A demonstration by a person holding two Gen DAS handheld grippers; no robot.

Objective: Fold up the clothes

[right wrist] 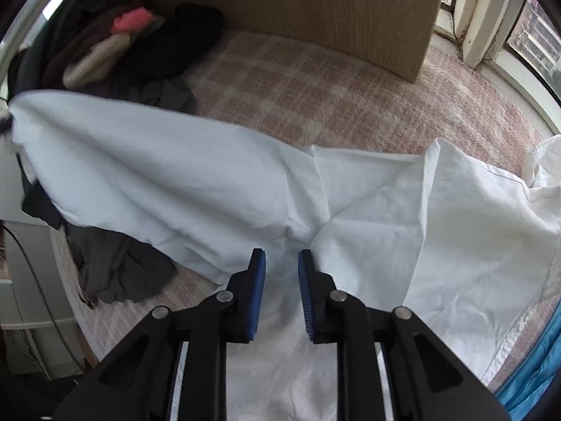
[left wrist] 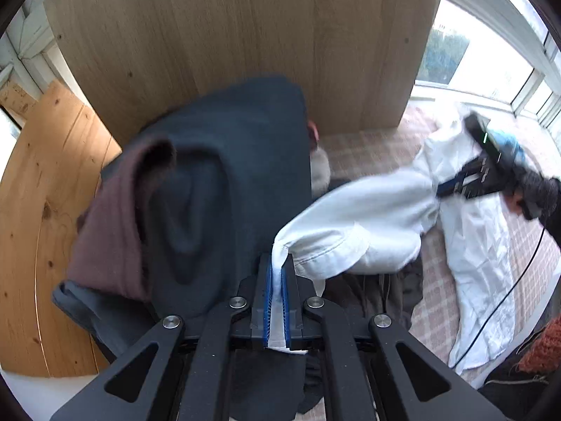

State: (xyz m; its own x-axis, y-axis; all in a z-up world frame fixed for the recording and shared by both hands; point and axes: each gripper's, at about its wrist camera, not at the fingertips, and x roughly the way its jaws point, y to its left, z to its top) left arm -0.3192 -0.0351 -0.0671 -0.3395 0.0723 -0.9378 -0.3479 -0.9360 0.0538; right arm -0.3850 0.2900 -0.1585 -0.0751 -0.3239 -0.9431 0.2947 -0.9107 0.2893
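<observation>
**laundry_lurker:** Looking at the left wrist view, the left gripper (left wrist: 277,291) has its jaws pinched right down on a strip of the white shirt (left wrist: 368,224), hem or cuff edge, can't tell which. The cloth runs from there toward the right of the frame, where the right gripper (left wrist: 466,184) sits over it. Dark clothes (left wrist: 217,175) with a brownish piece (left wrist: 115,231) fill the left middle, in front of a wooden panel (left wrist: 245,28).

**foldbot_fan:** And from the right wrist view the right gripper (right wrist: 281,263) has its jaws parted a fair bit, blue pads (right wrist: 257,294) showing, nothing between them. It hovers over the white shirt (right wrist: 175,175), which lies spread across the checked pink blanket (right wrist: 315,87), one end lifted toward the left edge of the frame. There's a clothes pile (right wrist: 115,38) at upper left and a grey garment (right wrist: 122,266) at lower left.

**laundry_lurker:** How's it going to handle, you reckon?

**foldbot_fan:** Thin woven cotton by the look of it: light, floppy, creases easily, and it'll sag wherever it isn't held. I'd grab stitched edges, since a seam or hem gives the pads something thicker to bite. A single layer mid-panel would probably just bunch up.

**laundry_lurker:** Any labels?

**foldbot_fan:** No readable writing or brand anywhere I can see.
</observation>
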